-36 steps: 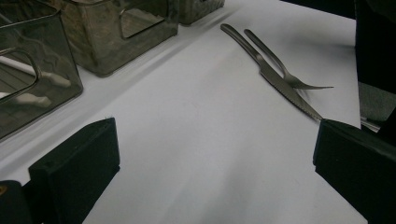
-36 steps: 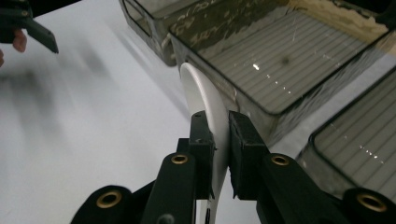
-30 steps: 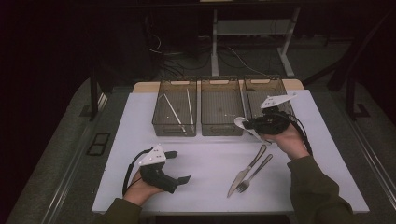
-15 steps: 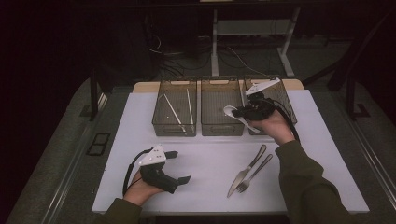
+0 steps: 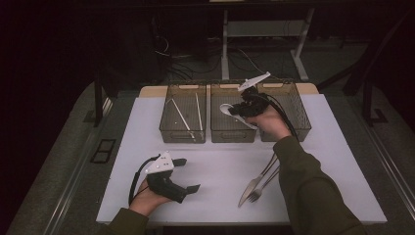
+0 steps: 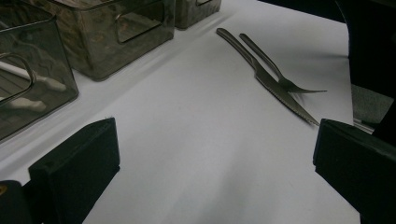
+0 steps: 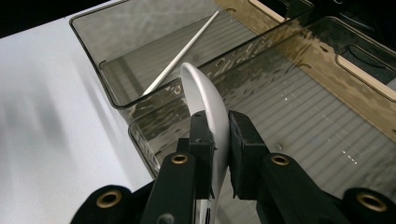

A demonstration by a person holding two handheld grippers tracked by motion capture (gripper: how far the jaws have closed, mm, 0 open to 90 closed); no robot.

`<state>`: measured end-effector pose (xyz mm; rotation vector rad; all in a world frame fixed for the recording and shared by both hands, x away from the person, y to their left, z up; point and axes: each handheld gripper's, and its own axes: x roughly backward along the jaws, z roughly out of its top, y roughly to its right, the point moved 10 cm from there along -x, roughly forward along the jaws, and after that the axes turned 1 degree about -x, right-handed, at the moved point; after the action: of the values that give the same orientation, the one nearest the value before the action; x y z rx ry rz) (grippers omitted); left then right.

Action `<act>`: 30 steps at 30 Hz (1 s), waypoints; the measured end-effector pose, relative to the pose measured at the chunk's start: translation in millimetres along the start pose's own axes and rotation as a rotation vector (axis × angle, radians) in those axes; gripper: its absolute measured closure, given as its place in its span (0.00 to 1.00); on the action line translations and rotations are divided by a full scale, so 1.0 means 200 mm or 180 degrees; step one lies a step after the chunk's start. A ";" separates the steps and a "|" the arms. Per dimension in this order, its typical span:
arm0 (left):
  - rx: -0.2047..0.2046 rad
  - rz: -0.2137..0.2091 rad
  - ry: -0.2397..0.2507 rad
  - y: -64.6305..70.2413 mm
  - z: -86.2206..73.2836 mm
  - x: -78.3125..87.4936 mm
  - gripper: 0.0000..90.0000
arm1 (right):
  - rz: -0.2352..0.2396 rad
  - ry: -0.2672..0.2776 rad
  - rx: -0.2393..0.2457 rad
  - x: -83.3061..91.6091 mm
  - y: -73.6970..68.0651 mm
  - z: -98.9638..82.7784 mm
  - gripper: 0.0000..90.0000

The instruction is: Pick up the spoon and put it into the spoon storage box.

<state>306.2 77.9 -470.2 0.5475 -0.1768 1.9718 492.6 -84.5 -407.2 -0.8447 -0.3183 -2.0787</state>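
Note:
My right gripper (image 5: 237, 110) is shut on a white spoon (image 5: 225, 108) and holds it above the middle clear bin (image 5: 233, 135). In the right gripper view the spoon (image 7: 205, 91) stands edge-on between my pads (image 7: 203, 140), its bowl pointing away over the bin's ribbed floor. My left gripper (image 5: 187, 175) rests on the white mat (image 5: 215, 169) at the near left, jaws wide open with nothing between them. A steel knife (image 5: 248, 189) and a fork (image 5: 265, 184) lie side by side on the mat at the near right, the knife (image 6: 266, 79) and fork (image 6: 282, 80) also ahead in the left gripper view.
Three clear bins stand in a row at the back of the mat. The left bin (image 5: 182, 135) holds thin white sticks (image 5: 180, 115); the right bin (image 5: 299, 115) lies behind my right hand. Dark floor and table legs lie beyond.
My right hand has carried the spoon up and to the left, from in front of the right bin to over the middle bin. The left gripper has stayed put.

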 end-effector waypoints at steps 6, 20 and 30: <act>0.0015 -0.0009 0.0017 0.00 0.00 0.00 0.00 | -0.0024 -0.0060 0.0036 -0.08 0.01 0.01 0.89; 0.0015 -0.0017 0.0012 0.00 0.00 0.00 0.00 | 0.0049 -0.0113 0.0012 -0.17 0.01 -0.04 0.89; 0.0023 -0.0017 0.0013 0.00 0.00 0.00 0.00 | 0.0136 -0.0048 -0.0153 -0.16 0.01 -0.07 0.71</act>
<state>305.4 77.4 -469.5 0.5478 -0.1657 1.9690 501.2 -72.7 -439.0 -0.8886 -0.2569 -2.0482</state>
